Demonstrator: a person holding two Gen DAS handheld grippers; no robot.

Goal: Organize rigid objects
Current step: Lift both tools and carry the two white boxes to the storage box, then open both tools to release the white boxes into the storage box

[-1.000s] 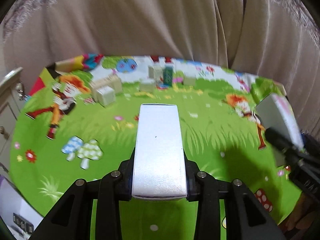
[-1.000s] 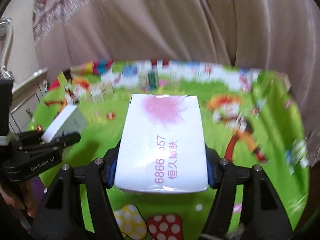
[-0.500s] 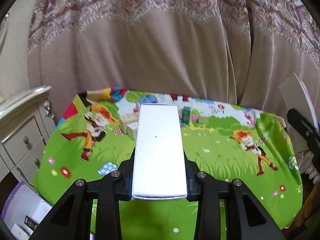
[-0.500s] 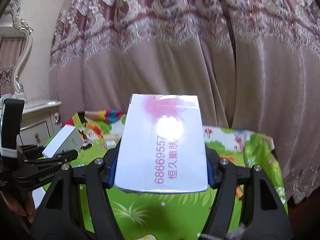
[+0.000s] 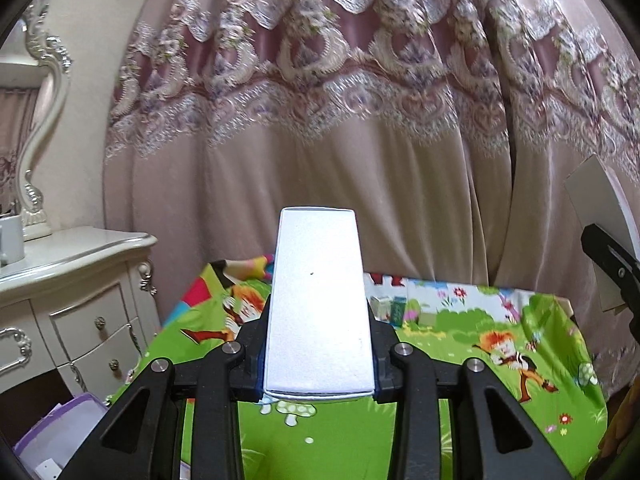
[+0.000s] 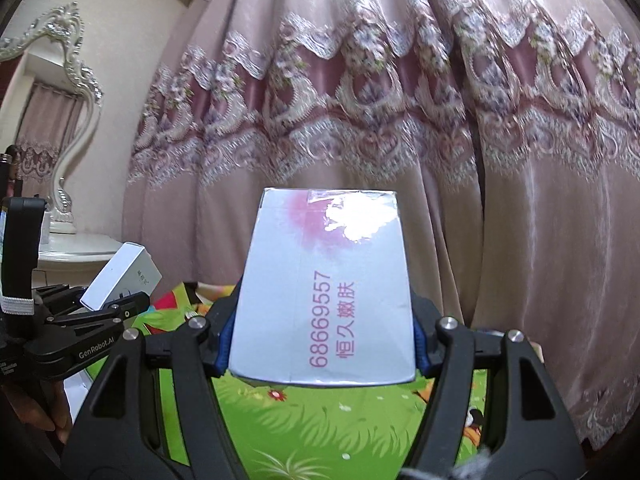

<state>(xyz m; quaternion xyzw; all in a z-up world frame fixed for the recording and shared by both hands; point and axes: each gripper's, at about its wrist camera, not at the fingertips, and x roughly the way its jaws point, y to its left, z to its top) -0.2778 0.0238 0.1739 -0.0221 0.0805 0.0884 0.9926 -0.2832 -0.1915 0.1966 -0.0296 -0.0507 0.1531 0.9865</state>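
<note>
My left gripper (image 5: 318,354) is shut on a long plain white box (image 5: 318,300), held high above the table with the cartoon cloth (image 5: 460,360). My right gripper (image 6: 322,344) is shut on a wider white box with a pink blotch and pink print (image 6: 324,300), also held high. The left gripper and its box (image 6: 122,280) show at the left of the right wrist view. The right box (image 5: 600,224) shows at the right edge of the left wrist view. Small boxes (image 5: 394,308) stand at the table's far side.
A pink lace curtain (image 5: 340,120) hangs behind the table. A white dresser with drawers (image 5: 72,312) and an ornate mirror (image 5: 40,120) stand at the left. A purple-rimmed bin (image 5: 64,436) sits on the floor below the dresser.
Both grippers have risen and tilted up with their boxes. The table has dropped low in both views and the curtain fills them.
</note>
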